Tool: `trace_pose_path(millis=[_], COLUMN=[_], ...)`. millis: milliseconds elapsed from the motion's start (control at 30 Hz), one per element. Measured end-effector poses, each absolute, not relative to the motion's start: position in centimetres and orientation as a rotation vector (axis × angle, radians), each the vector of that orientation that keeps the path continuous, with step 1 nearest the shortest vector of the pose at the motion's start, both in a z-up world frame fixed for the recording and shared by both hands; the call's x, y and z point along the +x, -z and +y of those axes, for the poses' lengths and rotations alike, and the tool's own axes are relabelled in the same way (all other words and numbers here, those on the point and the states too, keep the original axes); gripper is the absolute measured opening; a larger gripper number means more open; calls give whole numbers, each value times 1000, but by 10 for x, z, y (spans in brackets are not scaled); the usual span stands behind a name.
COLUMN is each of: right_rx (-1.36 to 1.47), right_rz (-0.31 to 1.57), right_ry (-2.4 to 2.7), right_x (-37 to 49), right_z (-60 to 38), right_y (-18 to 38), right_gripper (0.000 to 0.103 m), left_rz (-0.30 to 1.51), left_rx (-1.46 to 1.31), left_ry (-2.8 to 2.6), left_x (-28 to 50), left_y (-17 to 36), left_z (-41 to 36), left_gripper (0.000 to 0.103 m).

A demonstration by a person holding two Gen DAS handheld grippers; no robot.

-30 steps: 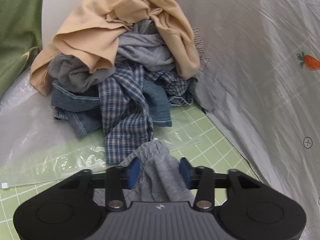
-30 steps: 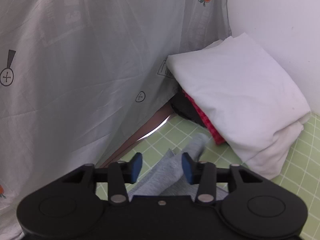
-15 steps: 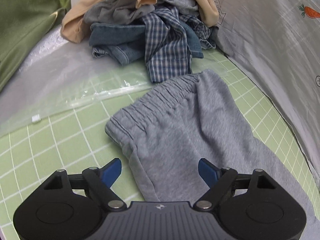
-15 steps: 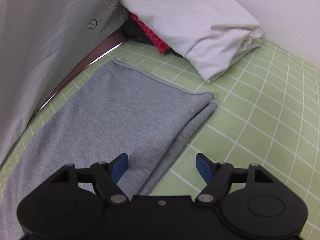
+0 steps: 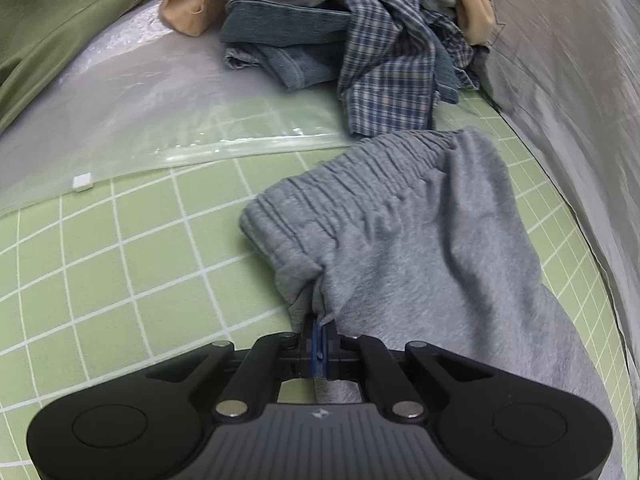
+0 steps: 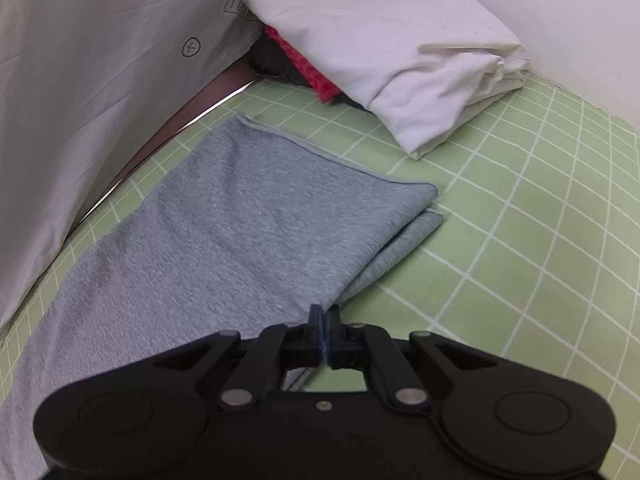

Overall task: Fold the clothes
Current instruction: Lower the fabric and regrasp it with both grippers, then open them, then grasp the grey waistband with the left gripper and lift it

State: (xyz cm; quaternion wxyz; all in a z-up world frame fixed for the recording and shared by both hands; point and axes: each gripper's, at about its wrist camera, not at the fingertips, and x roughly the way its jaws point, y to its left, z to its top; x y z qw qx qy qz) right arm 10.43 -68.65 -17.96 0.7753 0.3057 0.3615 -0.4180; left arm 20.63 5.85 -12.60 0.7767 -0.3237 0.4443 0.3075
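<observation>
Grey sweatpants lay lengthwise on the green gridded counter, legs stacked one on the other, waistband toward the unfolded pile at 12 o'clock in the left view. The left gripper had its jaws clenched on the near edge below the waistband; the right gripper pinched the near edge by the cuffs. Judging by this, a fold was in hand, calling for both grips to lift together. The middle of the trousers was cut off; a folded white stack hid darker items.

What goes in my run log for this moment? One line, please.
stage: edge pinch | left gripper: shut on grey pants | right gripper: shut on grey pants | pants: flat on mat
</observation>
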Motion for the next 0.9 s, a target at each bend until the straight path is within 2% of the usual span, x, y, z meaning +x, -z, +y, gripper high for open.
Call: trace_pose_path(millis=[467, 567, 600, 633, 667, 700, 767, 900], right_rx=[766, 749, 717, 686, 662, 638, 596, 523], right_rz=[788, 788, 794, 799, 799, 792, 780, 783], right_ry=[1071, 1044, 1041, 1038, 1038, 1038, 1037, 988], right_x=[-52, -60, -59, -56, -53, -50, -42, -22], right_z=[-667, -659, -655, -651, -648, -644, -637, -618], right_y=[181, 175, 171, 166, 162, 157, 147, 136], right_gripper=[1, 4, 8, 14, 27, 42, 53, 66], left_rz=[942, 932, 927, 918, 909, 900, 877, 840], left_rx=[-802, -811, -809, -797, -785, -772, -766, -772], left_ry=[-598, -561, -550, -545, -540, -534, -525, -513], left_x=[120, 111, 109, 112, 114, 116, 121, 134], left_y=[127, 127, 126, 124, 121, 119, 115, 114], left_z=[85, 87, 88, 88, 89, 90, 92, 100], left_gripper=[4, 11, 12, 19, 29, 35, 53, 67])
